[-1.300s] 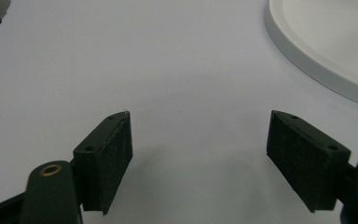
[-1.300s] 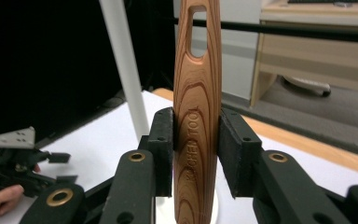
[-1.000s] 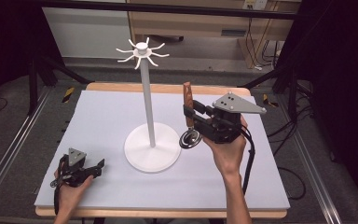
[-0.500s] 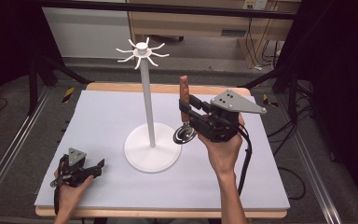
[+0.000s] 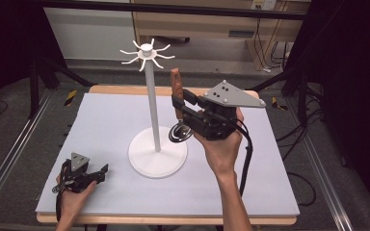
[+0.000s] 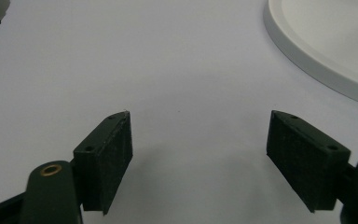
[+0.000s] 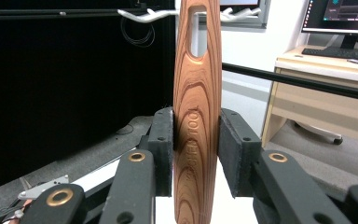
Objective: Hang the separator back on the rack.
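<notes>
Right gripper [image 7: 196, 154] clamps grained wooden handle [image 7: 198, 116] (slotted top) — upright.

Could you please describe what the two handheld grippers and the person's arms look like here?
Both the left gripper and the right gripper are black, with a grey three-cornered plate on top and a black cable trailing back. Their jaws end in rectangular black pads, and the linkages have brass-coloured pivot rings. The forearms are bare, with no sleeves in sight.

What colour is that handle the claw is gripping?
Reddish-brown wood grain, clearest in the right gripper view: wooden handle.
</notes>
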A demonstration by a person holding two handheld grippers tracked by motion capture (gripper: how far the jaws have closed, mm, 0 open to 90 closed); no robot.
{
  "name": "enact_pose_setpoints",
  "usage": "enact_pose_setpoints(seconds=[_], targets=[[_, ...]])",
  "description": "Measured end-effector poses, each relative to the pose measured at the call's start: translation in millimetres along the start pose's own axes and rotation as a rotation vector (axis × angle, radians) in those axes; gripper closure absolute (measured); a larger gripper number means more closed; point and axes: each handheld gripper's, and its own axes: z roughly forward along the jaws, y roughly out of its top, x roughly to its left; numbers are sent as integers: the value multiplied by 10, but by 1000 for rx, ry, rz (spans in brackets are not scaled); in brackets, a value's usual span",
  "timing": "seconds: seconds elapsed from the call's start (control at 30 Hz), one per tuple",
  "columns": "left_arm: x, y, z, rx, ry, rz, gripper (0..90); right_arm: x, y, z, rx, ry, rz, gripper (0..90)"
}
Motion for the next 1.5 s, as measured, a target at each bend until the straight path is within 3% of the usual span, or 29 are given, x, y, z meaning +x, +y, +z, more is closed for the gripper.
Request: enact_pose_setpoints(seconds=[0.47,0.93,1.33,1.5], targets=[[-2,-2,-4,-8,1,-3,218,55,129,228,12,9,-25,682],[-1,-3,-4,-8,1,-2,218,32,72,425,42,6,-11,681],[-3,-3,-4,-9,0,-2,218,42,33,479,25,5,-2,672],[-2,-2,-5,-5,0,1,218,48,14,429,24,-3,-11,617]])
